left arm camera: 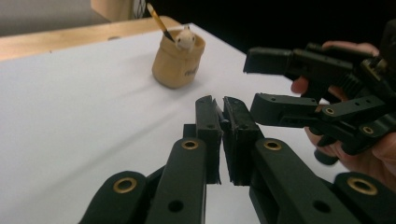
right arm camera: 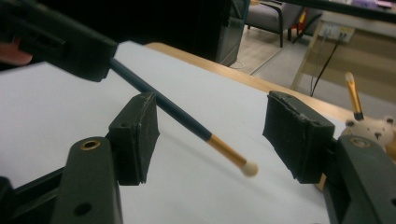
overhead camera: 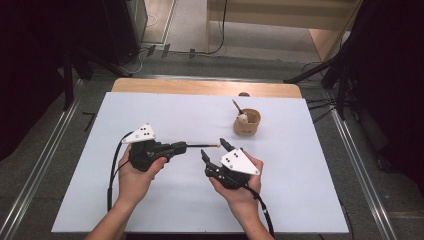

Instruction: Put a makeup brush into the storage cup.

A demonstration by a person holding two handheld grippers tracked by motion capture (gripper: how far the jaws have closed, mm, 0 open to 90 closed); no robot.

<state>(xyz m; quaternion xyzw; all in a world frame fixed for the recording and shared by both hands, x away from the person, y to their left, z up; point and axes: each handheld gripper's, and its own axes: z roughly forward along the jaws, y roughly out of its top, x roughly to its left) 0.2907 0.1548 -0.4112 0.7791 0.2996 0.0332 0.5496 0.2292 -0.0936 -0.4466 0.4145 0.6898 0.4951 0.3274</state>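
A thin dark brush (right arm camera: 187, 122) with gold collar and pale tip sticks out of the left gripper (overhead camera: 181, 147), clamped tight; right gripper (right arm camera: 210, 135) gapes wide around its tip, empty

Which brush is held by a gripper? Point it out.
The dark-handled brush, clamped level in the left gripper. The other brush stands in the cup.

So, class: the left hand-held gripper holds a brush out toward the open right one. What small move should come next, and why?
Probably close the right hand-held gripper on the brush: its tip lies between the open jaws, while the left hand-held gripper grips the handle.
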